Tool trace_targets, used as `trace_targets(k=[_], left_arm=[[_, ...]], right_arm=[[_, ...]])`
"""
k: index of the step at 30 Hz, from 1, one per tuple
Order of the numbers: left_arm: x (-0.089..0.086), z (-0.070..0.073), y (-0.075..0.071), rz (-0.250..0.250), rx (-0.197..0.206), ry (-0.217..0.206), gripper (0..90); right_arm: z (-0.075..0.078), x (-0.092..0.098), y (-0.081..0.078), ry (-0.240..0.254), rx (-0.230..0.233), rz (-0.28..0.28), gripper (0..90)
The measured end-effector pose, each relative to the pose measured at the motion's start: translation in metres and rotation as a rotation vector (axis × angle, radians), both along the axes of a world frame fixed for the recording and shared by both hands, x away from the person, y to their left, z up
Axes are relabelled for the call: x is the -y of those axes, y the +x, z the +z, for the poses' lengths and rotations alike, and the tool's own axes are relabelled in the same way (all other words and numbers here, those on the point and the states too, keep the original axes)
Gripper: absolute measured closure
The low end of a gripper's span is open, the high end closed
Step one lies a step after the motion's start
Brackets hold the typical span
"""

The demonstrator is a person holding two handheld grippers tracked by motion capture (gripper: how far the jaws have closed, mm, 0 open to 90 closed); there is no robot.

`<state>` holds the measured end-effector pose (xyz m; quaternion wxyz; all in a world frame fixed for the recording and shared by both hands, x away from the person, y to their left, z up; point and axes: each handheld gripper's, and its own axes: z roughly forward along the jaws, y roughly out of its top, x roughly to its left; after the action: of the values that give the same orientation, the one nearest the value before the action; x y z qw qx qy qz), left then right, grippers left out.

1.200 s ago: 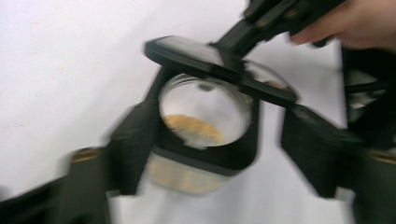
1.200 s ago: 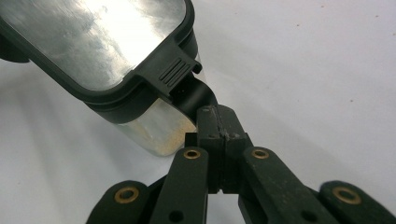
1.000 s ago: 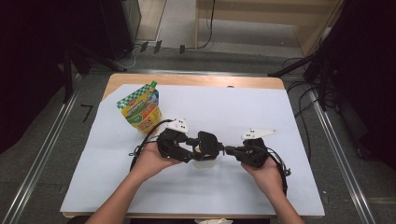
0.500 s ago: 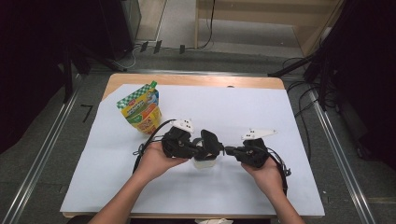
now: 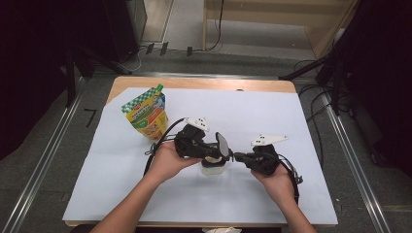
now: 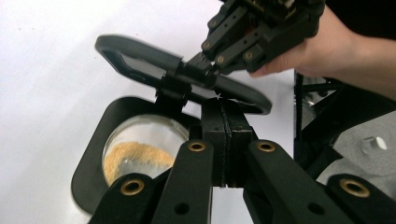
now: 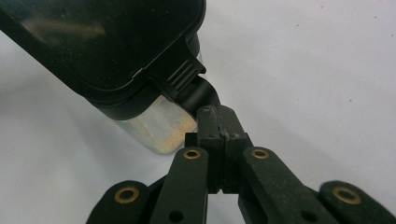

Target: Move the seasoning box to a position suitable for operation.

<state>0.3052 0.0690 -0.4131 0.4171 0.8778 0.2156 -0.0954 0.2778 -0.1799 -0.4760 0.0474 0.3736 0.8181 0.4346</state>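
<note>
On the white sheet (image 5: 252,111), both grippers pinch the jar's (image 5: 213,166) black lid (image 5: 223,144)

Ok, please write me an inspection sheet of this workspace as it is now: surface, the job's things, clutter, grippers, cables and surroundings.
Surface: white sheet on a wooden table, a few small specks.
Job's things: clear container with tan granules at the bottom; its black hinged lid is raised. Colourful pouch stands upright, back left.
Clutter: nothing seen.
Grippers: left gripper jaws are closed at the container's black rim near the hinge; right gripper jaws are closed on the lid's tab.
Cables: one black cable trails from the left gripper; another trails at the right wrist.
Surroundings: grey floor, metal rails, dark equipment, more cables behind the table.
</note>
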Motion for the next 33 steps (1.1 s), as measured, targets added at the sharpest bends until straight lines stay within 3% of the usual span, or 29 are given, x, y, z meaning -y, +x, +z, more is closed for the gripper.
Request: trace_targets(k=[20, 28, 33], left_arm=[[0.028, 0.002, 0.015, -0.023, -0.054, 0.015, 90.0], [0.021, 0.005, 0.016, -0.019, -0.063, 0.018, 84.6], [0.008, 0.01, 0.016, -0.003, -0.07, 0.006, 73.1]], right_arm=[[0.0, 0.0, -0.001, 0.002, -0.001, -0.01, 90.0], [0.002, 0.001, -0.003, 0.014, 0.012, -0.002, 90.0], [0.004, 0.004, -0.011, 0.02, -0.003, 0.003, 85.6]])
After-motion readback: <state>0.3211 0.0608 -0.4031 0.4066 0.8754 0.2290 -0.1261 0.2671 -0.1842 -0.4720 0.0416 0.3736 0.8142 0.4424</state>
